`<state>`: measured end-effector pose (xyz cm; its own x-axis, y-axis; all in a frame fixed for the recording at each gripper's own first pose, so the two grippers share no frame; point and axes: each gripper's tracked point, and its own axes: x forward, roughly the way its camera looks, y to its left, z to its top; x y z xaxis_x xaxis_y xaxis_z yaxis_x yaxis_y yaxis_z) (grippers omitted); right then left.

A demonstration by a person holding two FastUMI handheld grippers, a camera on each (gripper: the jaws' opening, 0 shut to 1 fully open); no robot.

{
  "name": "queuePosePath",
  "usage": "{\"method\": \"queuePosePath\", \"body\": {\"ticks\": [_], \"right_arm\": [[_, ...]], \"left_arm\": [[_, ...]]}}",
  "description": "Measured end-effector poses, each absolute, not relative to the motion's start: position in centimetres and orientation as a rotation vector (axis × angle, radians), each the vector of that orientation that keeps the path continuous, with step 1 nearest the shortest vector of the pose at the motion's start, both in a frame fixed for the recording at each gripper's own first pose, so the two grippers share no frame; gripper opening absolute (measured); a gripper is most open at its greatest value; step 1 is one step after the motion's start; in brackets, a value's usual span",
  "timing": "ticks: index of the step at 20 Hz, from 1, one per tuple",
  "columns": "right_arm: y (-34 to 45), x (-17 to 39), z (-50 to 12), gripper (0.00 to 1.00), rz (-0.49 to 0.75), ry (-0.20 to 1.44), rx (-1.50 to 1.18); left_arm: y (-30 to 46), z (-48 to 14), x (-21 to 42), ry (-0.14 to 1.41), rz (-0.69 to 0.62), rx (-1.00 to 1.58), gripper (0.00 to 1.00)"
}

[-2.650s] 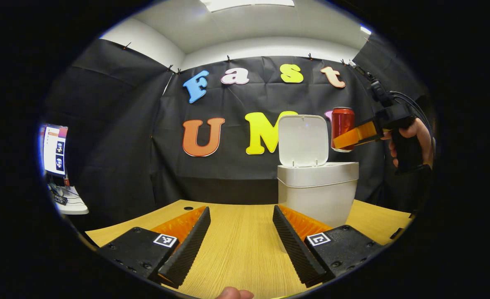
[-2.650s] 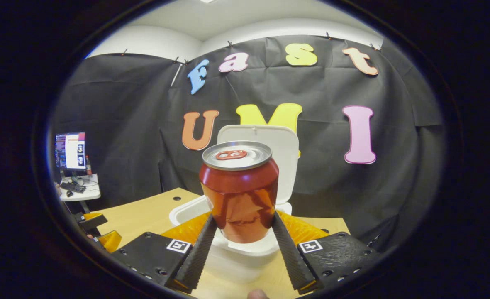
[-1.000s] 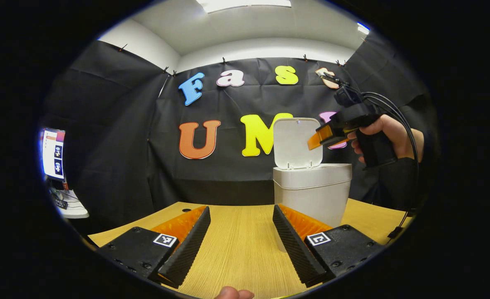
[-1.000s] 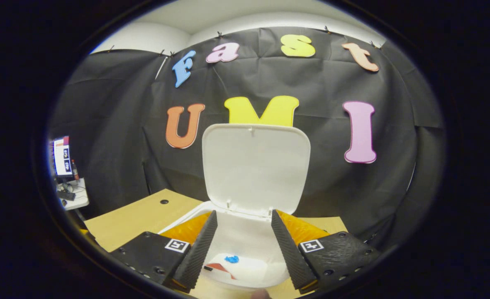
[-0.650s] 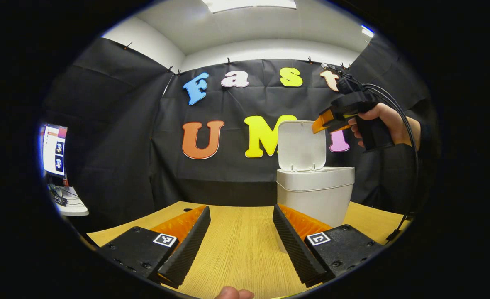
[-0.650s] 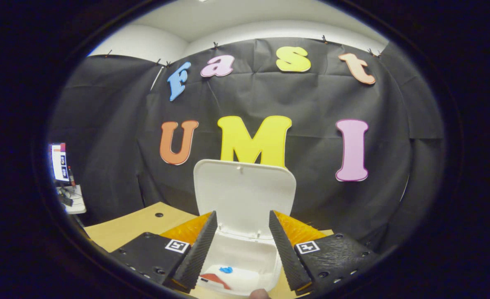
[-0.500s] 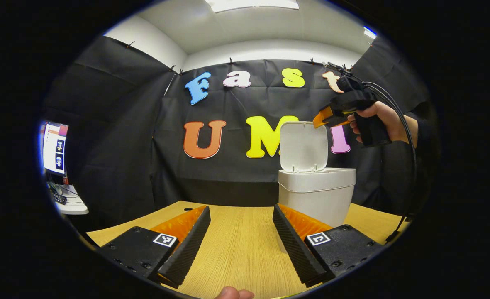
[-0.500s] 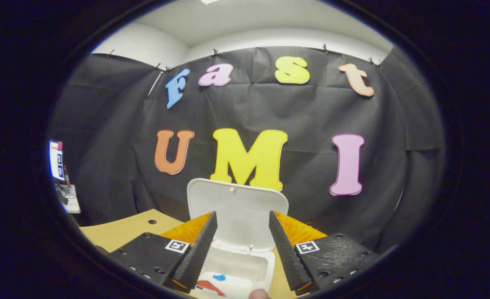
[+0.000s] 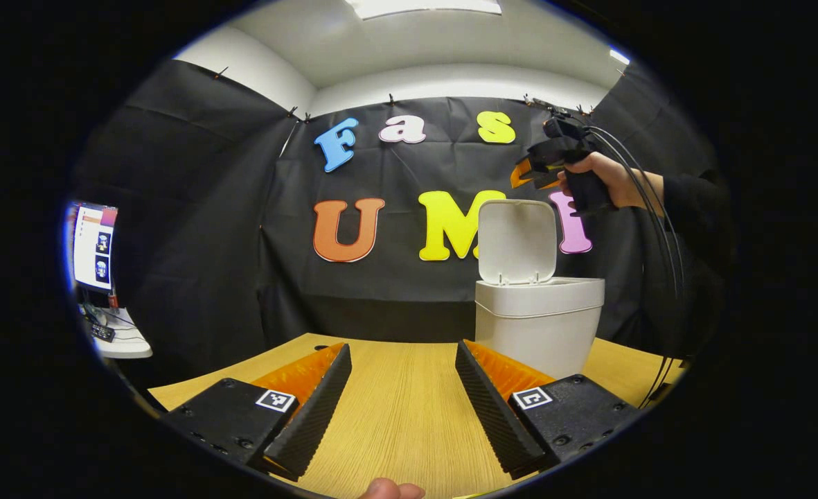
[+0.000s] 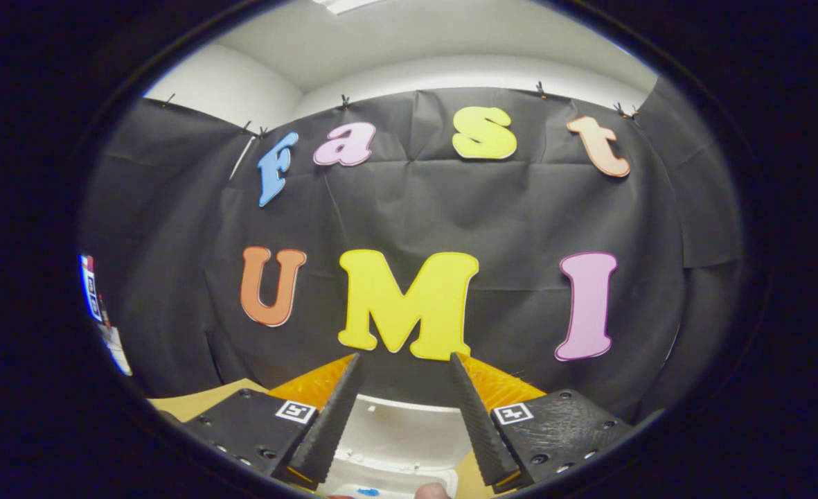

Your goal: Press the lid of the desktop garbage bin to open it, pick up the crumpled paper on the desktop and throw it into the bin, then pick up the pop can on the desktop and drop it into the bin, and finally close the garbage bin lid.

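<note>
Bin (image 9: 539, 326) on far right of table (image 9: 402, 409), lid (image 9: 517, 241) upright, open. Right gripper (image 9: 528, 173) above lid, jaws apart, empty. Left gripper (image 9: 400, 398) low over near table, jaws wide, empty. Bin contents mostly hidden; can not discernible.

bin (image 10: 395, 478) interior mostly cut off

Pop can: gone from the right tongs (image 10: 398, 402), which gripped it 2.6 s ago; their jaws now stand apart.
Right tongs height: raised step by step, from beside the lid (image 9: 517, 240) to above and behind its top edge.
Bin (image 9: 539, 326) interior: red and blue items, probably the can among them, have slid to the right gripper view's bottom edge.
</note>
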<state>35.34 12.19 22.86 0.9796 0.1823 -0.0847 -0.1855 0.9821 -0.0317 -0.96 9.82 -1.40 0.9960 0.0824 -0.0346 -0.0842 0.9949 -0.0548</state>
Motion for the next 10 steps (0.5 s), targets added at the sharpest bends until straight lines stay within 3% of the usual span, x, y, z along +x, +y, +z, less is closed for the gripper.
{"method": "queuePosePath", "body": {"ticks": [1,3,4,5,6,7,9,10], "right_arm": [[12.5,36.0,22.4,0.77,0.184,0.101,-0.04],[12.6,36.6,21.5,0.82,0.179,0.132,-0.022],[12.7,36.8,21.1,0.77,0.181,0.148,-0.015],[12.7,36.9,20.8,0.82,0.181,0.158,-0.015],[12.6,37.0,20.4,0.77,0.178,0.17,-0.016],[12.5,37.0,20.0,0.82,0.177,0.184,-0.013],[12.5,37.0,20.1,0.78,0.175,0.188,0.009],[12.4,37.0,19.9,0.82,0.175,0.196,0.006]], "left_arm": [[9.9,-1.4,-1.1,0.031,0.087,-0.06,0.98],[10.4,-1.4,-1.0,0.033,0.092,-0.062,0.98],[10.5,-1.3,-1.0,0.035,0.095,-0.062,0.98],[10.5,-1.3,-1.0,0.036,0.095,-0.065,0.98],[10.5,-1.5,-0.9,0.039,0.093,-0.071,0.97],[10.4,-1.5,-0.7,0.042,0.086,-0.075,0.98],[10.1,-1.7,-0.6,0.052,0.078,-0.073,0.98],[10.0,-1.8,-0.6,0.053,0.077,-0.069,0.98]]}}
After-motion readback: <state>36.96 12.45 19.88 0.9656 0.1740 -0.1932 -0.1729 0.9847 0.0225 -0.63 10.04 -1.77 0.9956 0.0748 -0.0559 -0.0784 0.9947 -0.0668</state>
